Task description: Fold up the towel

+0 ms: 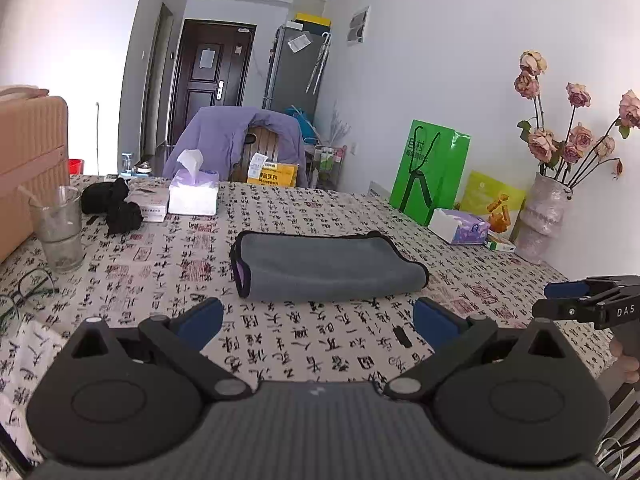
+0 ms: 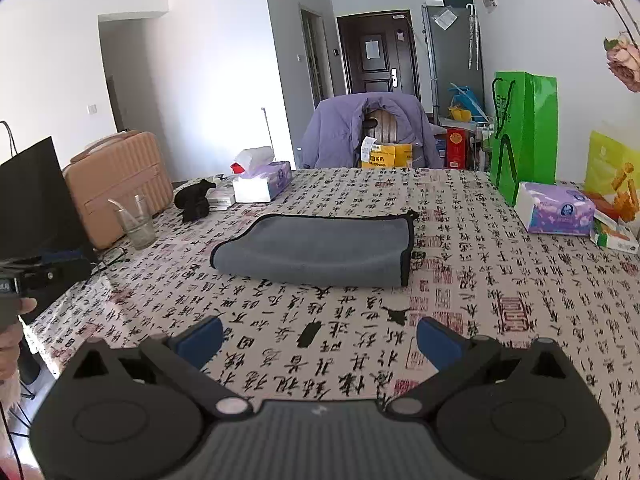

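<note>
A grey towel with black edging (image 1: 324, 266) lies folded on the table's calligraphy-print cloth, just beyond both grippers; it also shows in the right wrist view (image 2: 320, 250). My left gripper (image 1: 318, 316) is open and empty, a short way in front of the towel. My right gripper (image 2: 320, 340) is open and empty, also short of the towel. The right gripper shows at the right edge of the left wrist view (image 1: 580, 300). The left gripper shows at the left edge of the right wrist view (image 2: 36, 274).
A glass (image 1: 60, 228), glasses (image 1: 24, 292), black cloth (image 1: 114, 204) and a tissue box (image 1: 194, 194) stand at the left. A green bag (image 1: 432, 172), second tissue pack (image 1: 460, 226) and a vase of roses (image 1: 544, 216) stand at the right. A pink suitcase (image 2: 112, 180) sits far left.
</note>
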`<action>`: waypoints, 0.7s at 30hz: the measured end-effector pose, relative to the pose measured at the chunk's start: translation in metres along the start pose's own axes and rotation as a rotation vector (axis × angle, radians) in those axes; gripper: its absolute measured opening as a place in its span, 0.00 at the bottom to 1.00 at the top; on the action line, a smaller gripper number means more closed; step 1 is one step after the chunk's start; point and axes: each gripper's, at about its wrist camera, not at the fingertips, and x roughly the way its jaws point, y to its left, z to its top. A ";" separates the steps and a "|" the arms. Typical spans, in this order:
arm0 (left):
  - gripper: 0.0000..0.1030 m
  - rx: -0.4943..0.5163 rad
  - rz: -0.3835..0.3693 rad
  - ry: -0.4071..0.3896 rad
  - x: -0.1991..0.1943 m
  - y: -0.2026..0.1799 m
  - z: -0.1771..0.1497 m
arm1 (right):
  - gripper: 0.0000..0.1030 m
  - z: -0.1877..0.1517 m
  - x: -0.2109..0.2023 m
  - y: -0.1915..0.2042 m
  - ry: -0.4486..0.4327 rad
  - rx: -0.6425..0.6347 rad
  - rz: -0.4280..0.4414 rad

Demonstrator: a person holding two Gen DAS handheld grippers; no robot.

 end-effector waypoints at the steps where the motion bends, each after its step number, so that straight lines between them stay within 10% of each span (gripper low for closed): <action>1: 1.00 -0.003 -0.002 0.002 -0.002 0.001 -0.003 | 1.00 -0.002 -0.002 0.000 0.000 0.003 0.001; 21: 1.00 -0.066 -0.005 0.024 -0.026 0.016 -0.046 | 1.00 -0.043 -0.023 0.008 0.009 0.044 -0.011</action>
